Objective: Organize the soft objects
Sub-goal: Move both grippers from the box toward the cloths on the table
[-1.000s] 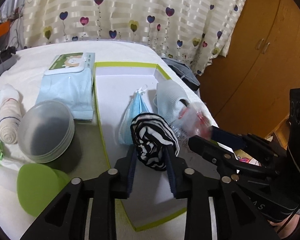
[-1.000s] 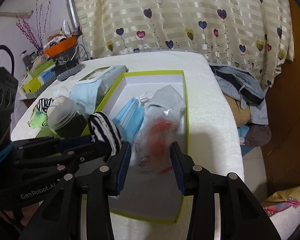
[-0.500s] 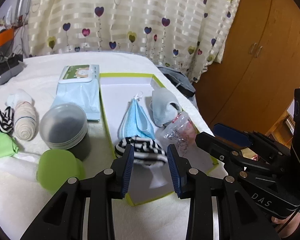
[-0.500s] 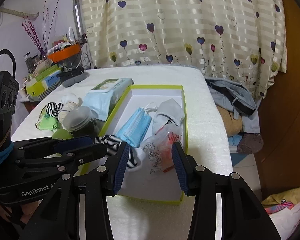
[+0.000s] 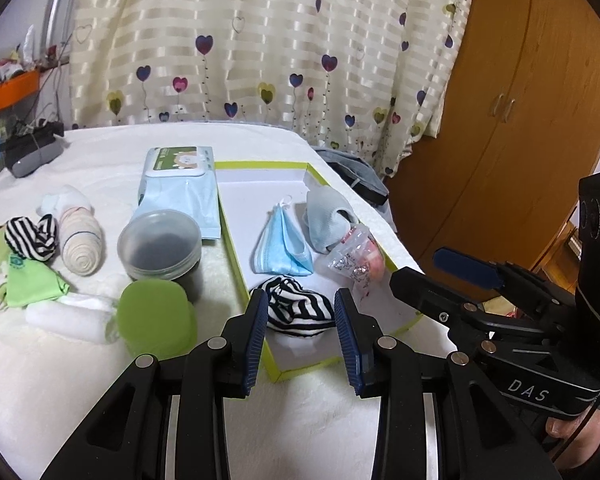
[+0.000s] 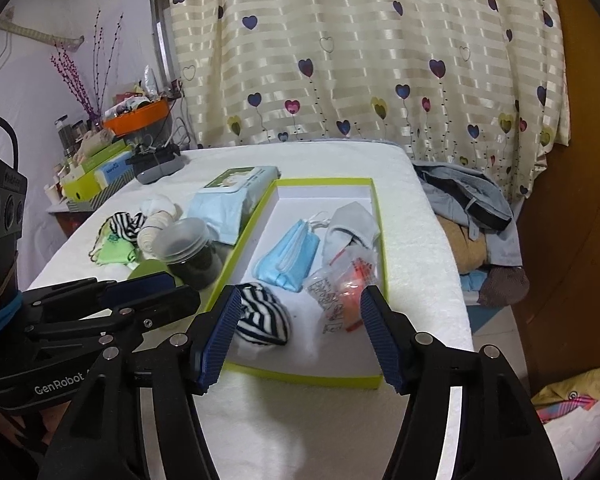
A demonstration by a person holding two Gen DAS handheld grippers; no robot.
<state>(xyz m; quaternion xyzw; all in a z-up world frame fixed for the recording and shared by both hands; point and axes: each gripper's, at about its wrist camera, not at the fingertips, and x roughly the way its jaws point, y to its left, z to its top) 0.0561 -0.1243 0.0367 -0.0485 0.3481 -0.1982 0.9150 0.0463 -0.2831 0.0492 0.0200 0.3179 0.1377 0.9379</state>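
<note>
A white box with a green rim [image 5: 260, 166] [image 6: 324, 179] lies on the table. In it are a black-and-white striped sock [image 5: 300, 308] [image 6: 262, 316], a blue face mask [image 5: 282, 246] [image 6: 288, 256], a grey mask [image 5: 326, 216] [image 6: 350, 226] and a clear plastic bag with red contents [image 5: 356, 258] [image 6: 346, 284]. My left gripper [image 5: 301, 328] is open and empty, just short of the striped sock. My right gripper [image 6: 300, 324] is open and empty above the box's near edge.
Left of the box lie a wet-wipes pack [image 5: 180, 184], a lidded clear jar [image 5: 160, 244], a green lid [image 5: 154, 318], a rolled cream sock [image 5: 80, 244], another striped sock [image 5: 30, 236] and a green cloth [image 5: 28, 284]. Clothes are piled right of the table [image 6: 468, 200].
My left gripper let go of the striped sock in the box and drew back. My right gripper released the plastic bag, opened wide and drew back.
</note>
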